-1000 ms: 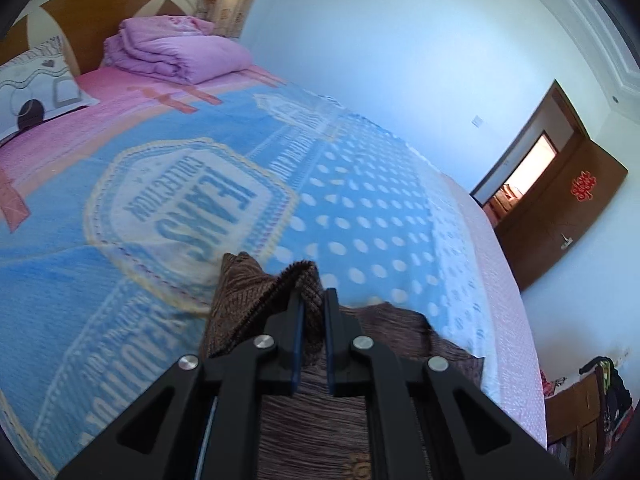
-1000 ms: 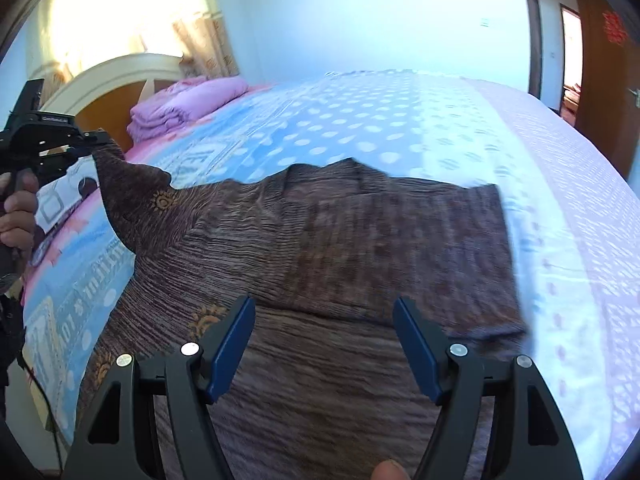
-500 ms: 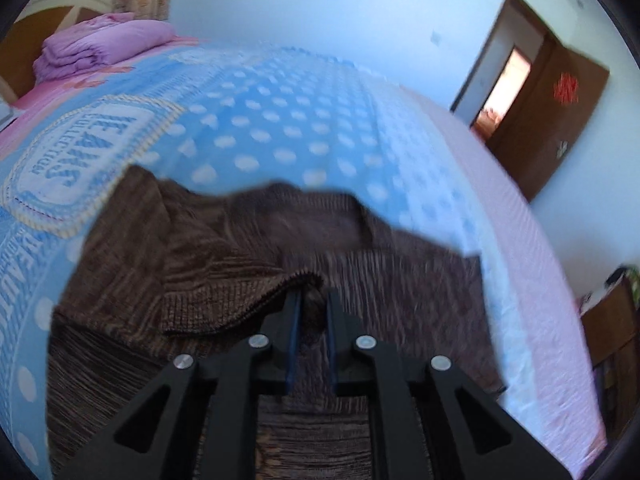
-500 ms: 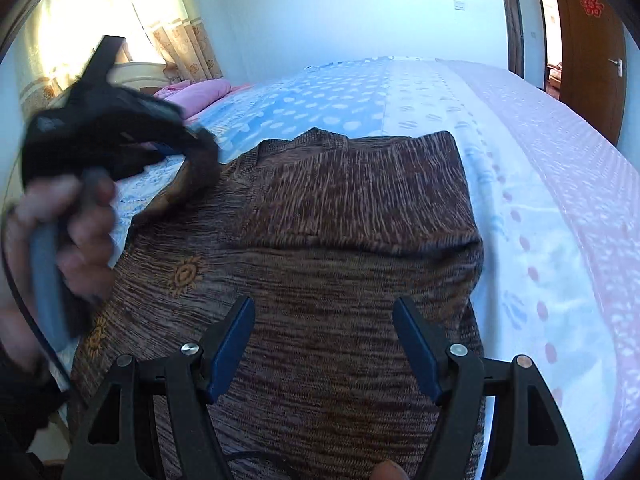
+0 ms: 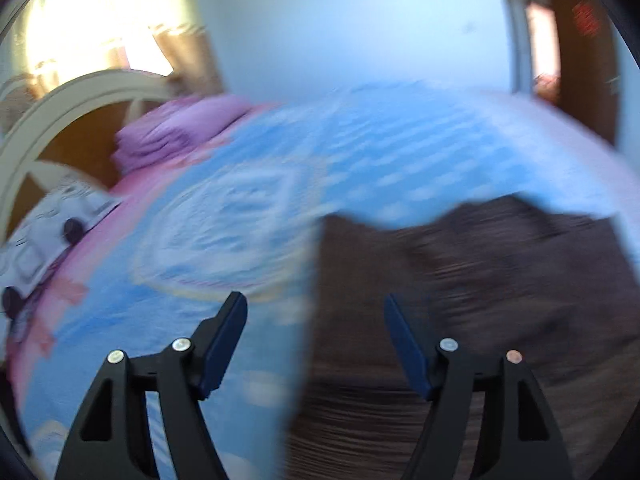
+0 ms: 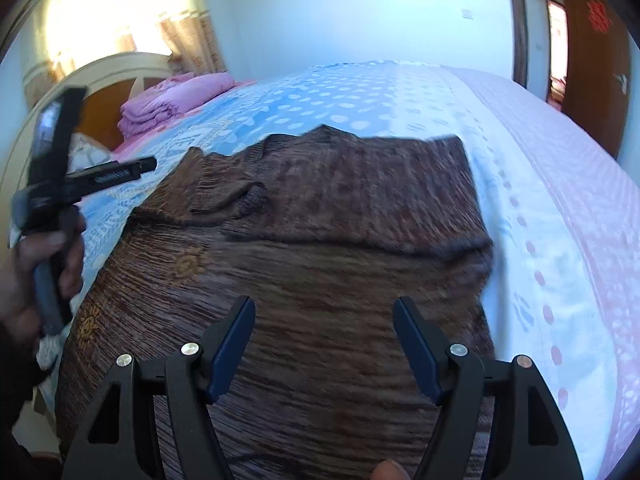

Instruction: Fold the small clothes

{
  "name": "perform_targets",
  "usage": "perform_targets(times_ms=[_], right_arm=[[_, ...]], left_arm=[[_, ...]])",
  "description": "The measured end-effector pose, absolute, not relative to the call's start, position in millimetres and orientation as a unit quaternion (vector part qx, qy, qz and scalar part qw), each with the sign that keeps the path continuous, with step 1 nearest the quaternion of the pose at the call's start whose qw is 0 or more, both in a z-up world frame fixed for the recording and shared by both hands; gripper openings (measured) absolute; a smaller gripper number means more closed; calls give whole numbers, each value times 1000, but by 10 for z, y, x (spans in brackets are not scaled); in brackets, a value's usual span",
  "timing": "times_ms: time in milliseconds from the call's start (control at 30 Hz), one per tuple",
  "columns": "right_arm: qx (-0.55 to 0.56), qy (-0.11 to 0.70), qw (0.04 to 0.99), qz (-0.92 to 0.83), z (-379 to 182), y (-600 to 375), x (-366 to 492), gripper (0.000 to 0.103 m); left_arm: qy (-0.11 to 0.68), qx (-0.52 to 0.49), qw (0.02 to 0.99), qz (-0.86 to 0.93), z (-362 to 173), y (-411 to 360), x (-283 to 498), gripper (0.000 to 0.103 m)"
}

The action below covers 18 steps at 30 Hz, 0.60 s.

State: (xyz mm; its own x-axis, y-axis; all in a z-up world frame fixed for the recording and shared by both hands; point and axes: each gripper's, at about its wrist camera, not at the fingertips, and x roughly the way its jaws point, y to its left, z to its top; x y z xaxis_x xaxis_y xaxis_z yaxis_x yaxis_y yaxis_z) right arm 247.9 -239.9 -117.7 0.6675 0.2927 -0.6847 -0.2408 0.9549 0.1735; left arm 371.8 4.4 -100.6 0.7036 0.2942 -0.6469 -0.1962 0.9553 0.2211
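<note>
Left wrist view: left gripper (image 5: pixel 316 320) jaws opening, nothing between, sweater (image 5: pixel 480 300) lower right of frame, its left edge under the gap. Right wrist view: right gripper (image 6: pixel 324 328) wide, empty, over sweater's lower middle; folded sleeve (image 6: pixel 224 196) centre-left. Best: clear sleeve without dragging it, keep edge square on bed (image 6: pixel 540 184).

Left gripper (image 5: pixel 316 312) jaws are opening, empty; right gripper (image 6: pixel 324 316) jaws stand wide, empty.
</note>
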Motion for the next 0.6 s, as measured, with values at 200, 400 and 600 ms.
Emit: perform_targets(times_ms=[200,400,600], right_arm=[[-23,384,905,179,-821,-1818,2881,72],[-83,405,888,200,-902,-970,3437,72],[-136,430,874,180,-1277,-494,3788,51]], left_arm=[[427,67,890,145,-1427,372,3844,74],[419,79,894,139,-1487,273,3764,74],[420,43,897,135,-1557,415,3799,82]])
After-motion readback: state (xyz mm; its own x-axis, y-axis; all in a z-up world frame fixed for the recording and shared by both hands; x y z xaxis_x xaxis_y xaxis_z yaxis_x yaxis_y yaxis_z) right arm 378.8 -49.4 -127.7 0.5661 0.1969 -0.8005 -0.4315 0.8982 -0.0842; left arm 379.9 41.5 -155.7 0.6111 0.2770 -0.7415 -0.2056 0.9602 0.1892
